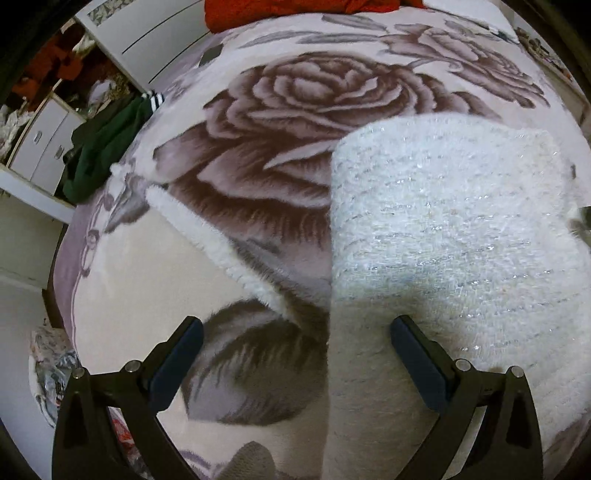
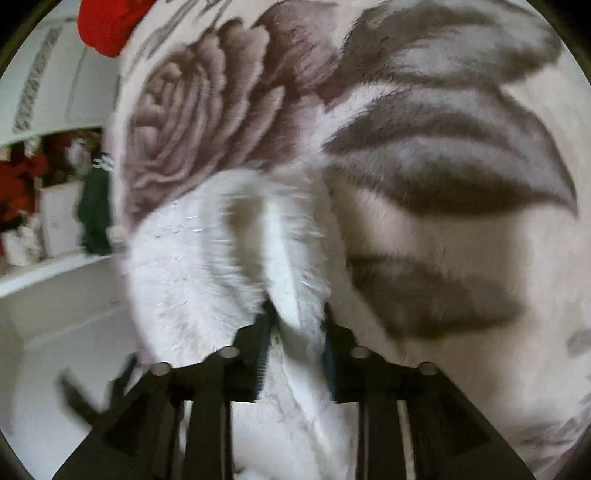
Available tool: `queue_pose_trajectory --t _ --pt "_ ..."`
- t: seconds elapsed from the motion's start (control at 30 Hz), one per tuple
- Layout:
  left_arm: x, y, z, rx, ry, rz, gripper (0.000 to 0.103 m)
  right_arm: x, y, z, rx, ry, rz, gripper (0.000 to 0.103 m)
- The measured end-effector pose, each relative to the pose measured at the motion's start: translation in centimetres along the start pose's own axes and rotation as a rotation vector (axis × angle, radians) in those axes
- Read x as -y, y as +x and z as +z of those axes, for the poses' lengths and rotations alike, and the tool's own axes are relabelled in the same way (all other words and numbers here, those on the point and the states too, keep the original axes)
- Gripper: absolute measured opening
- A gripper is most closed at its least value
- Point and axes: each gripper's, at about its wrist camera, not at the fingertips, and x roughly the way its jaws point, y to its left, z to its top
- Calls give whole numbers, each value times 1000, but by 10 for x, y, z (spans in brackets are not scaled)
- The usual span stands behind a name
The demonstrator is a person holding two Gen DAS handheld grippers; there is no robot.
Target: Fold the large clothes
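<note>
A white fuzzy sweater with glittery threads lies folded on the rose-patterned blanket, at the right of the left wrist view. My left gripper hovers wide open over the sweater's left edge, with nothing between its pads. In the blurred right wrist view, my right gripper has a raised fold of the same sweater bunched between its pads, lifted off the blanket. The cloth fills the gap between the jaws.
A dark green garment hangs over the bed's left edge. A red cloth sits at the far end. White drawers stand left of the bed. A turned-back blanket edge shows white fleece.
</note>
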Motion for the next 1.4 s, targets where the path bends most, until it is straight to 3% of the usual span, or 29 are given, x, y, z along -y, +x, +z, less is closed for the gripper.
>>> queue_pose_trajectory --t 0.07,0.13,0.2,0.27,0.3,0.33,0.37,0.43,0.57,0.67,0.8,0.93,1.0,1.1,1.2,1.27,1.3,1.37,1.4 --pt "-4 2 -3 -5 -18 -9 103 12 -20 -22 -1 6 65 72" --pt "-4 1 -4 -6 -23 -6 103 23 -21 -45 -45 19 64 76" --pt "-2 0 -4 -3 -20 7 103 30 -1 -71 -147 34 50 76" --pt "2 -3 -4 8 -3 32 103 30 20 -93 -191 32 106 76" --pt "4 -5 -4 12 11 55 103 27 28 -100 -185 23 141 73" --pt "5 -8 -4 14 23 70 103 23 31 -106 -173 9 141 45" --pt "4 -10 -4 12 27 71 103 15 34 -112 -156 -22 74 13" --pt "0 -19 -5 10 15 36 103 8 26 -113 -96 -15 49 13" --pt "0 -34 -5 34 -18 -73 103 -13 -47 -116 84 -74 -4 11" --pt "17 -32 -2 56 21 -49 103 -12 -70 -109 120 -108 -91 11" --pt "32 -15 -4 32 71 -32 103 14 -10 -96 3 -74 -243 11" --pt "30 -6 -14 36 76 -54 103 27 42 -90 -9 -95 -351 11" --pt "28 -7 -15 35 73 -68 103 26 50 -89 4 -109 -373 12" --pt "22 -22 -12 42 58 -47 103 28 43 -92 18 -96 -338 13" --pt "8 -36 -11 54 15 -70 103 46 18 -95 -28 -44 -183 25" --pt "-4 -44 -13 64 -21 -76 103 57 0 -96 -47 8 -87 40" --pt "-11 -46 -14 67 -39 -71 103 57 -7 -97 -26 3 -85 47" --pt "-22 -49 -17 71 -69 -63 103 50 -21 -98 33 -63 -124 77" --pt "-28 -48 -19 71 -87 -62 103 48 -25 -97 59 -91 -147 82"
